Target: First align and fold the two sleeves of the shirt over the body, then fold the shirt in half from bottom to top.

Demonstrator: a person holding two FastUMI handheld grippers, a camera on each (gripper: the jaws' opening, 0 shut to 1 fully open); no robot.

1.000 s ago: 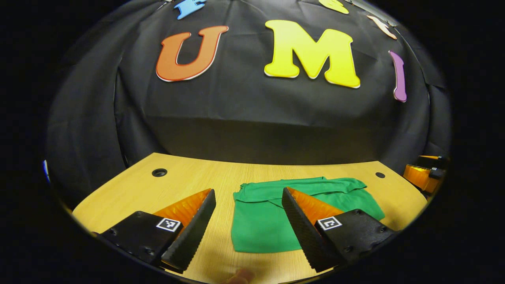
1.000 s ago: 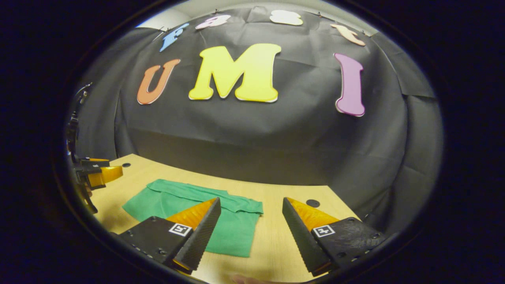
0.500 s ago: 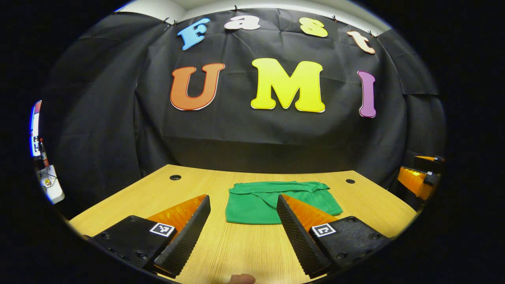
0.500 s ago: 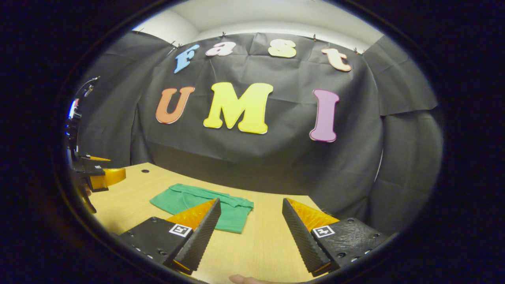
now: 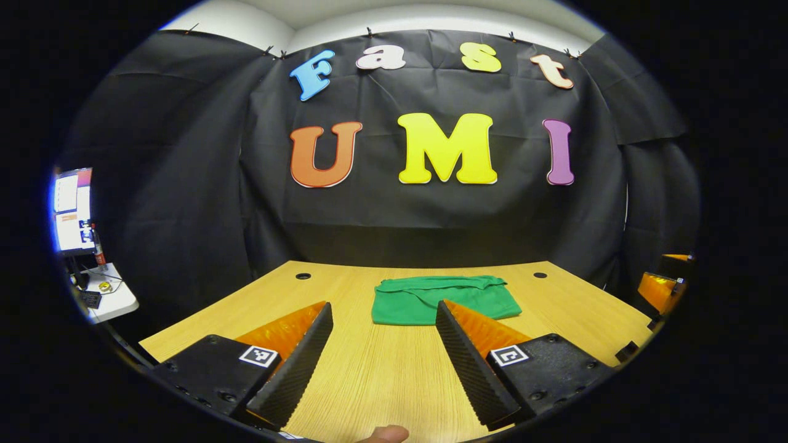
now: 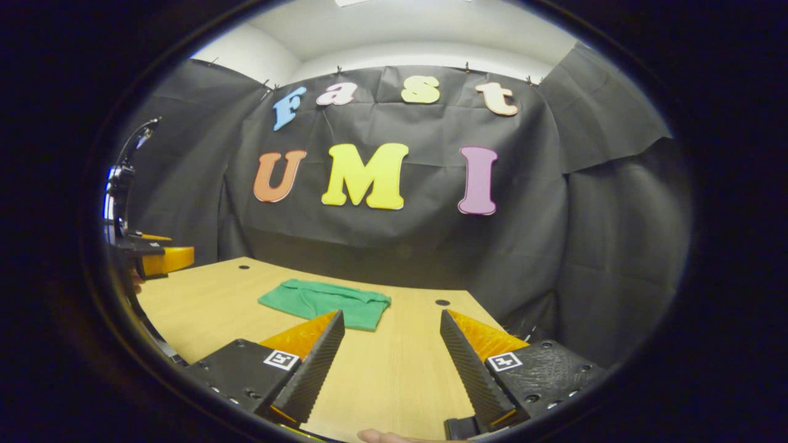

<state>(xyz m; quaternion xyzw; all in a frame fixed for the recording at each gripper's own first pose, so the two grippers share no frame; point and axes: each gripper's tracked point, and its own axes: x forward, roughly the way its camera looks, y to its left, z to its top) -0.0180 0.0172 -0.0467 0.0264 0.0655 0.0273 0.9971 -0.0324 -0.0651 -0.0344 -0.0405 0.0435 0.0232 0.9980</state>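
We are looking across a pale wooden surface (image 5: pixel 381 375) whose near edge is being cut off at the bottom of both views, while its far edge is running along the black booth wall, with a small round hole near each far corner. The green shirt (image 5: pixel 444 299) is lying folded into a compact rectangle toward the far middle of the surface, well apart from every edge, so bare wood is lying open on all sides of it; in the left gripper view our own finger (image 5: pixel 474 332) is covering its near right corner, and we cannot make out the layers beneath the top fold. In the right gripper view the shirt (image 6: pixel 324 303) is sitting ahead and to the left. We are holding the left gripper (image 5: pixel 381 360) spread wide and empty above the wood, touching nothing. The right gripper (image 6: pixel 389 366) is likewise spread apart, gripping nothing, short of the cloth.
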